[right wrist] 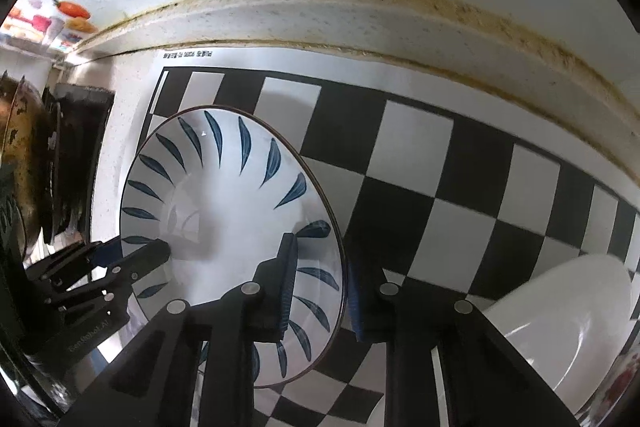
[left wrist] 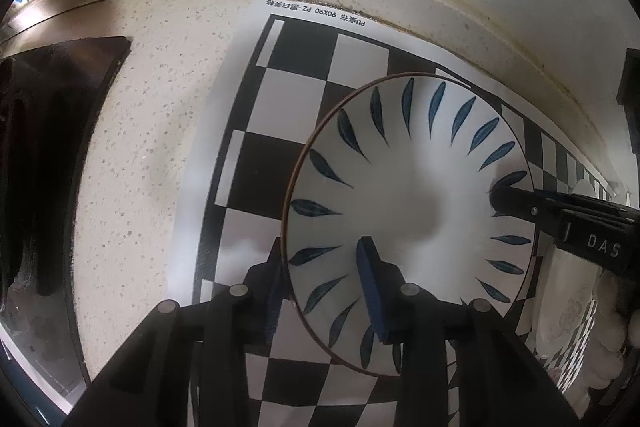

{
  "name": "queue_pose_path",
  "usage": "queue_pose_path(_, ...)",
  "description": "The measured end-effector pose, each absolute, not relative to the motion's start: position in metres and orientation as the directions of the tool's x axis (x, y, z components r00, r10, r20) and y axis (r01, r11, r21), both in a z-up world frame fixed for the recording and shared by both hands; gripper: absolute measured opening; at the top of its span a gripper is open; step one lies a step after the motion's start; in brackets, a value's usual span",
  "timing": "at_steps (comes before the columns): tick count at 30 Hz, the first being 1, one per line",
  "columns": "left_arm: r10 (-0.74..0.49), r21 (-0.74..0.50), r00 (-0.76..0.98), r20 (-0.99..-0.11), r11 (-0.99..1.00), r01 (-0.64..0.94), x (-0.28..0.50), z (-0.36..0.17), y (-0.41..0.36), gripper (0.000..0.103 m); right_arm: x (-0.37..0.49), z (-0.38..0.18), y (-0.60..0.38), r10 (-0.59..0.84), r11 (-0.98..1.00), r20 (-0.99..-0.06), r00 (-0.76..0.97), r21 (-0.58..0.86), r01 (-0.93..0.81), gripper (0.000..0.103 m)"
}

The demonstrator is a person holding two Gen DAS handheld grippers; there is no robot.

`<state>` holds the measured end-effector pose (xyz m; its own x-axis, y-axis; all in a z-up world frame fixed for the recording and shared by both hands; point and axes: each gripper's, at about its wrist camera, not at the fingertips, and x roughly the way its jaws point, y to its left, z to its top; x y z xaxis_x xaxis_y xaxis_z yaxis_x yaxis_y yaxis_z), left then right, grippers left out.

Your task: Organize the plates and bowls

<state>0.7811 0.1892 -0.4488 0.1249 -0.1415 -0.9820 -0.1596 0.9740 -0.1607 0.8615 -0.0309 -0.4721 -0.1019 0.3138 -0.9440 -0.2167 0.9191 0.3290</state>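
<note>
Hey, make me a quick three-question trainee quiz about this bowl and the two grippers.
1. True or false: each hand-held gripper has one finger inside the blue-leaf bowl and one outside its rim.
2. What does the bowl sit on? A) checkered mat B) bare steel sink C) wooden board
3. Which other dish shows at the lower right of the right wrist view?

Key: 1 true: left hand-held gripper and right hand-held gripper both straddle the rim. 2 A, the checkered mat. 3 a plain white dish.
</note>
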Motion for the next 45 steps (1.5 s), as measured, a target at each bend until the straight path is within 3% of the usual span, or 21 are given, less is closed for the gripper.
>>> queue_pose_path(6,0.001,-0.050,0.244,-0.970,0.978,-0.203,0.740,-0.387,0.190,0.033,0.847,-0.427,-0.102,0.315,0.935,-0.949,-0.023,0.314,-0.166,0.027)
queue_pose_path(8,-0.040,-0.093,0.274,-0.961,0.979,-0.182,0.725,-0.370,0.176,0.033,0.837,-0.413,-0.138,0.280,0.951,-0.960,0.017,0.274,-0.144,0.035)
queue_pose_path(10,-0.138,-0.181,0.268,-0.954,0.973,-0.140,0.714,-0.361,0.151,0.042,0.826,-0.407,-0.178,0.237,0.966,-0.971,0.033,0.232,-0.113,0.040)
queue_pose_path(13,-0.282,-0.303,0.212,-0.936,0.951,-0.070,0.710,-0.369,0.099,0.042,0.817,-0.414,-0.230,0.210,0.977,-0.978,0.008,0.209,-0.051,0.041)
queue_pose_path(19,-0.360,-0.366,0.105,-0.927,0.930,-0.044,0.734,-0.414,0.016,0.042,0.818,-0.433,-0.289,0.227,0.974,-0.974,0.004,0.227,0.029,0.041)
queue_pose_path(32,-0.315,-0.319,0.067,-0.947,0.947,-0.050,0.754,-0.445,-0.022,0.040,0.829,-0.473,-0.309,0.397,0.918,-0.916,-0.058,0.397,0.020,0.041)
queue_pose_path(34,-0.313,-0.318,0.077,-0.947,0.946,-0.059,0.754,-0.444,-0.021,0.040,0.824,-0.478,-0.297,0.385,0.923,-0.922,-0.042,0.385,0.002,0.039)
queue_pose_path(36,-0.287,-0.293,0.090,-0.954,0.955,-0.054,0.752,-0.442,-0.023,0.040,0.819,-0.478,-0.289,0.338,0.940,-0.940,-0.035,0.340,-0.033,0.029)
queue_pose_path(45,-0.251,-0.259,0.117,-0.961,0.965,-0.052,0.745,-0.421,-0.018,0.040,0.797,-0.460,-0.291,0.373,0.926,-0.928,-0.024,0.374,-0.049,0.023)
